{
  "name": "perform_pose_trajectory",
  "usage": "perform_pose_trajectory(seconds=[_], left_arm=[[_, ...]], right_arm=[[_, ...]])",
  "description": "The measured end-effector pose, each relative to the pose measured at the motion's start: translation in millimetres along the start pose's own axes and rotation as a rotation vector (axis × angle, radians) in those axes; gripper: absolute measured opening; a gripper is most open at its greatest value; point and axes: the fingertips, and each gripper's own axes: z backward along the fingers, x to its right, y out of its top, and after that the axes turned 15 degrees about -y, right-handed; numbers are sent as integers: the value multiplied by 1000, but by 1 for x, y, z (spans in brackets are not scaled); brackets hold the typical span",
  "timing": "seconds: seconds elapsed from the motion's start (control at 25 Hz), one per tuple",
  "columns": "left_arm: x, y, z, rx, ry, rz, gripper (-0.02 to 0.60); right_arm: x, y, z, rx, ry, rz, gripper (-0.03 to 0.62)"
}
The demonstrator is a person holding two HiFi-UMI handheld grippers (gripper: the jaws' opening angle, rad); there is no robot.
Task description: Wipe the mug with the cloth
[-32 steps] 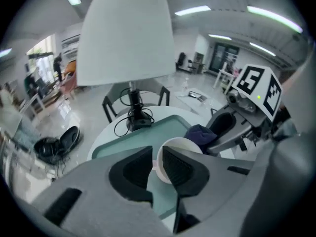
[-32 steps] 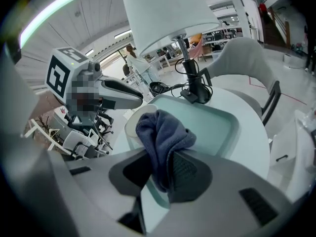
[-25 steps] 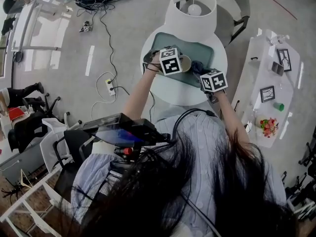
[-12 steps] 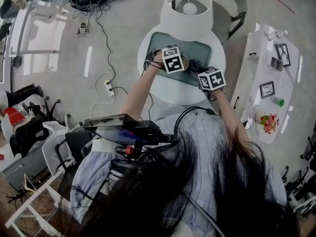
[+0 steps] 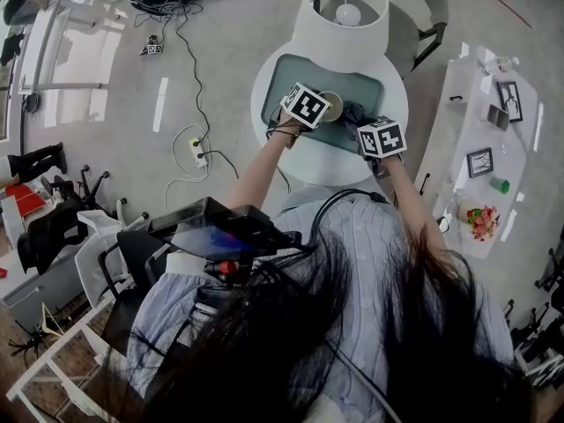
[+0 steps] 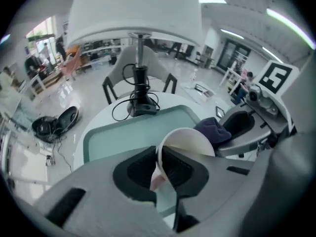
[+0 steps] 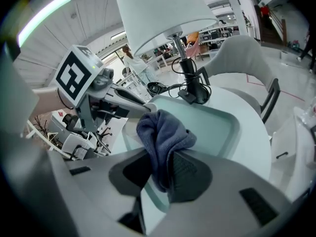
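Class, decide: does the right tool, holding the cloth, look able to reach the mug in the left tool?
Probably yes: the cloth in the right tool hangs right beside the mug that the left tool grips, with nothing between them.

Bright ceiling strip lights [image 6: 291, 21] glow overhead, the edges bend and go dark, and the close jaws look blurry.

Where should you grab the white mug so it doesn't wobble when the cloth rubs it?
Probably the thin side wall at the rim, coming in from the open mouth with one jaw inside and one outside. The left gripper pinches the mug that way above the tray. That leaves the far rim free for the cloth in the right gripper.
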Motion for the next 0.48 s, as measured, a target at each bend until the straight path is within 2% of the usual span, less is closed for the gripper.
perform_pose_trajectory(seconds=[0.12, 0.2, 0.4, 0.48], left_arm=[[-9, -3, 9, 110, 69, 208, 48], [-13, -7, 17, 171, 108, 319, 49], [-17, -21, 24, 344, 171, 635, 49], [-17, -23, 25, 403, 176, 723, 51]], right_arm=[[-1, 1, -2, -1, -5, 0, 94], [-3, 0, -3, -3, -8, -3, 94], [-10, -2, -5, -6, 2, -6, 94], [-11, -3, -7, -9, 1, -3, 94]])
